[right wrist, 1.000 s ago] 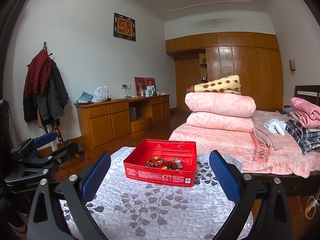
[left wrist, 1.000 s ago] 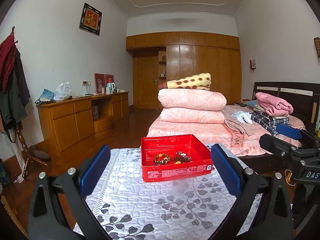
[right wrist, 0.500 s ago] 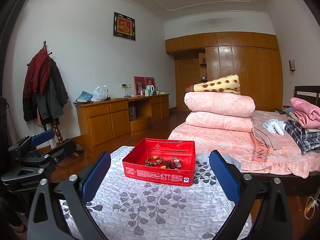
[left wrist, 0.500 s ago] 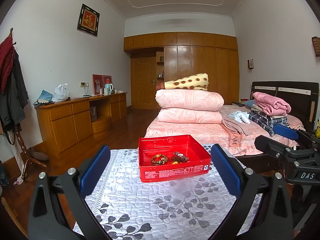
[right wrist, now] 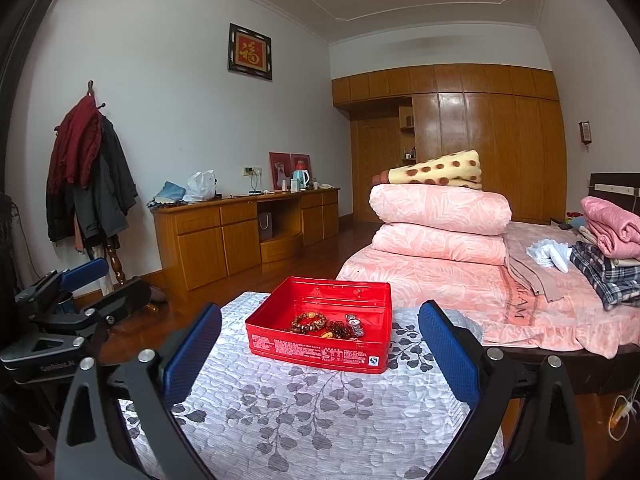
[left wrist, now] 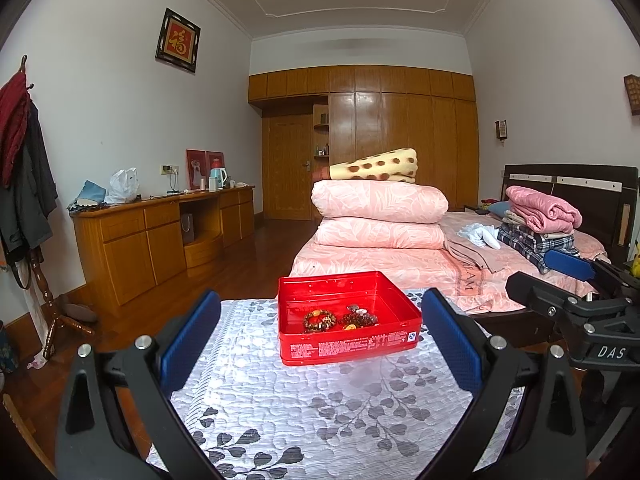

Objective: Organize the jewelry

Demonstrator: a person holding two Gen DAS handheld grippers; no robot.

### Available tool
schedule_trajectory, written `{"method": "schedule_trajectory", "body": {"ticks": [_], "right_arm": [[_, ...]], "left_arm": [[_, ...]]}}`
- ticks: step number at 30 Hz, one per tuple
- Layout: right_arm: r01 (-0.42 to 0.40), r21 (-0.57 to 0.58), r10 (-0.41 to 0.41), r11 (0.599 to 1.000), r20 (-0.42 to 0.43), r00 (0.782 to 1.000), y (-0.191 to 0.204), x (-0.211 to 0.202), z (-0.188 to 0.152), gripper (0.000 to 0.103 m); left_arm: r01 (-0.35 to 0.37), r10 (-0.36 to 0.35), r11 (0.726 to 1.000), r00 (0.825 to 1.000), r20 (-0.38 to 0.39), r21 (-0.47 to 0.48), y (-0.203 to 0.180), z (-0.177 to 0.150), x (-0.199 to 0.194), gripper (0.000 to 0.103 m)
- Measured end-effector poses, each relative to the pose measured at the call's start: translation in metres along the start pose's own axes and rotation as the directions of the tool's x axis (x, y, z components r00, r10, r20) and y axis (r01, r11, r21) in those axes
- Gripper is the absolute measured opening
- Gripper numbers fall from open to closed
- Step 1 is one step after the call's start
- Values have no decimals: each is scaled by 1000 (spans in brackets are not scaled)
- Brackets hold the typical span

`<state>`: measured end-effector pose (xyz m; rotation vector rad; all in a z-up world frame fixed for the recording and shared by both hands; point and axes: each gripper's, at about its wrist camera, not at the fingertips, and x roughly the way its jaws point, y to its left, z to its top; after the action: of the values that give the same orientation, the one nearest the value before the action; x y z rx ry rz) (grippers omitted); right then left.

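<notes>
Two handheld grippers face a red tin of jewelry on a quilted table at the foot of a bed.

A bed stacked with pink quilts fills the right of the room, with a wooden cabinet along the left wall. In front, a table under a grey leaf-print cover carries an open red tin near its far edge, its long side running across the left wrist view and angled in the right wrist view, with one corner turned toward that camera. The left gripper and the right gripper hang short of the tin with blue pads spread wide, holding nothing. In the tin lie a brown bead bracelet, darker beads and a watch, bunched toward the front wall.
</notes>
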<state>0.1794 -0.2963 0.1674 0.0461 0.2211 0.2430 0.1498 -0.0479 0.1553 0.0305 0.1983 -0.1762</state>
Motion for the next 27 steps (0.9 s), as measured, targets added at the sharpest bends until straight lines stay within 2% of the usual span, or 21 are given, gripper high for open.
{"method": "schedule_trajectory", "body": {"ticks": [27], "right_arm": [[1, 0, -1, 1000, -1, 1000, 0, 1, 1, 97]], "left_arm": [[6, -6, 1000, 1000, -8, -5, 2, -1, 4, 97]]}}
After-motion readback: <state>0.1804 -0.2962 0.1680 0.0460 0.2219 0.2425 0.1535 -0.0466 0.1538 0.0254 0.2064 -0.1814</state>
